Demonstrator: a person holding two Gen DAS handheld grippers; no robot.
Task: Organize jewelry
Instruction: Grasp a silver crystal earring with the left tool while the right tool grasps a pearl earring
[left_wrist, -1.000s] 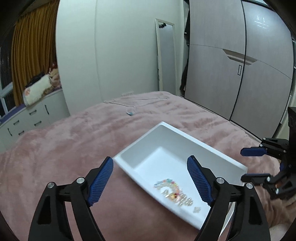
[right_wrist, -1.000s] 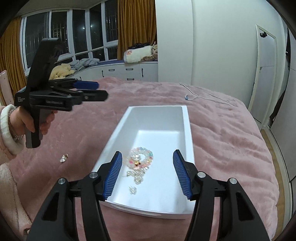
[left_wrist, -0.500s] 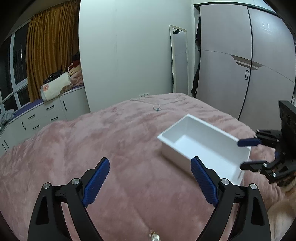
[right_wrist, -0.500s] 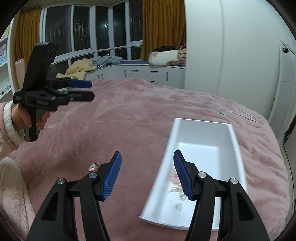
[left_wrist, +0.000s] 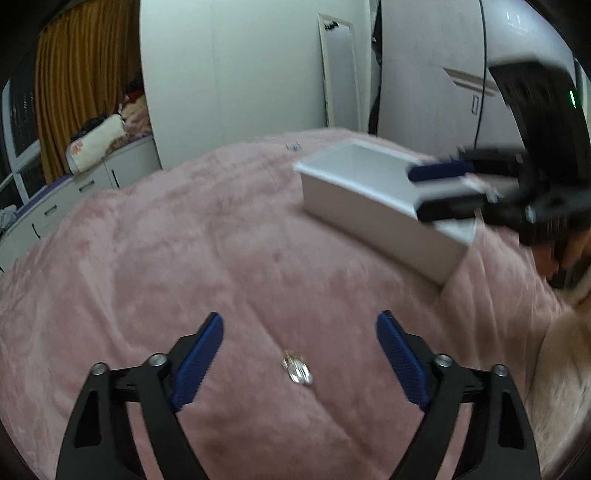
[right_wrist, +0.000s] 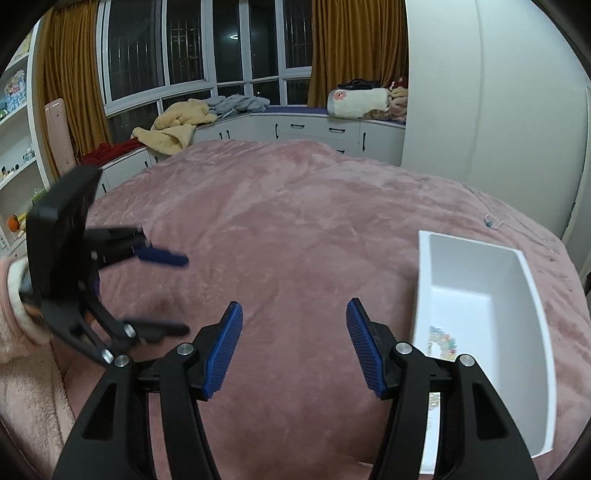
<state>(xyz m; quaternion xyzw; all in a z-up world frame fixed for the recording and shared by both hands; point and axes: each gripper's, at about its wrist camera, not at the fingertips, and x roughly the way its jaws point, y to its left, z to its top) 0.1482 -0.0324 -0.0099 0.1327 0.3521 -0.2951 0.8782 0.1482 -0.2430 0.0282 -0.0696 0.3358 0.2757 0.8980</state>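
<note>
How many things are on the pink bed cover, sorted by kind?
White rectangular plastic tray: 1
Colourful bead bracelet inside that tray: 1
Small clear crystal jewelry piece loose on the pink plush blanket: 1
Thin chain necklace: 1
Total: 4

The small piece (left_wrist: 296, 370) on the blanket (left_wrist: 221, 258) is blurred, possibly a ring.
</note>
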